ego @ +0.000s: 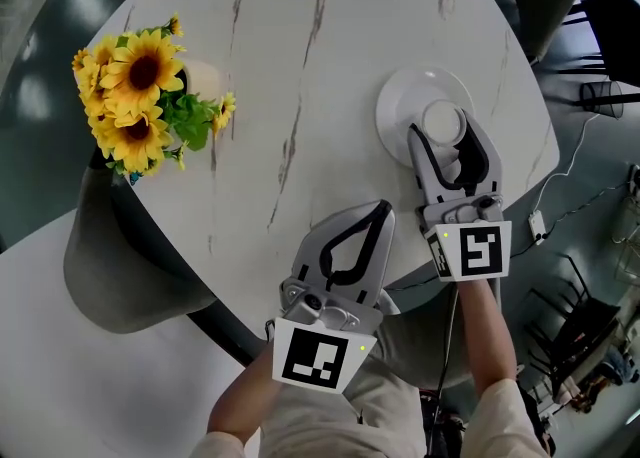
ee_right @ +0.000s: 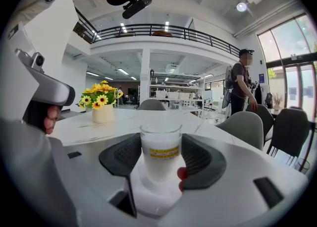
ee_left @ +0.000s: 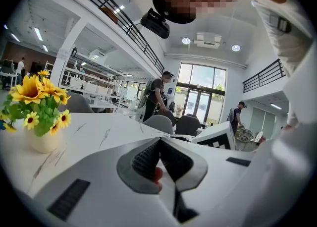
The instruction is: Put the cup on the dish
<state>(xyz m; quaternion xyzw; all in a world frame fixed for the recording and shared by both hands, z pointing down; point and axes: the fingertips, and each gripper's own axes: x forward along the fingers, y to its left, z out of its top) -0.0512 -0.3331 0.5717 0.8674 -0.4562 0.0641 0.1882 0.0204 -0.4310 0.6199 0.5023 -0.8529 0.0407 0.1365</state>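
While on the dish, the cup sits pinched between right gripper jaws.

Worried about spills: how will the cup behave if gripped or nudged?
The cup looks smooth and glassy, so probably rigid and slippery; the ribbed pads should help. Taller than wide, it might tip on the dish if pushed high.

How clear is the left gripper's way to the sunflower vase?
Probably reachable, yes: only bare table lies between the left gripper and the sunflower vase. Its jaws are together, though, so they would need opening first.
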